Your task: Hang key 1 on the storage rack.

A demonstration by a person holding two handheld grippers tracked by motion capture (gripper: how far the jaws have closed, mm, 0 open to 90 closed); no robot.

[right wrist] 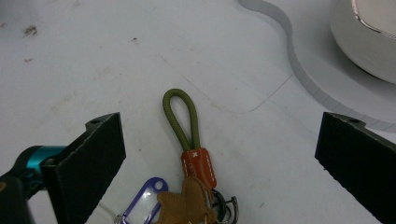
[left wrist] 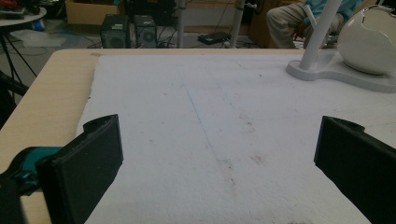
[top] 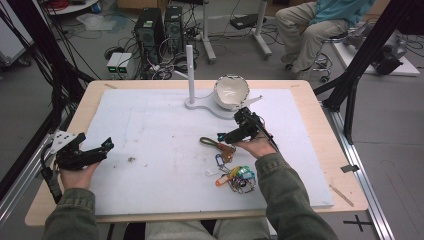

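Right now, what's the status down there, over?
Right tongs open over olive-green cord loop of the keyring bunch, not gripping. Left tongs open, idle at table's left. White stand with bowl close behind, path clear.

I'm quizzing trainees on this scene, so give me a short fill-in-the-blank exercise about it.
1. The right gripper hovers over a keychain whose cord loop is olive ____.
2. The left gripper has its jaws ____.
3. The leather tab below the loop is ____.
4. The white stand carries a tilted ____.

Missing words: green; open; orange; bowl
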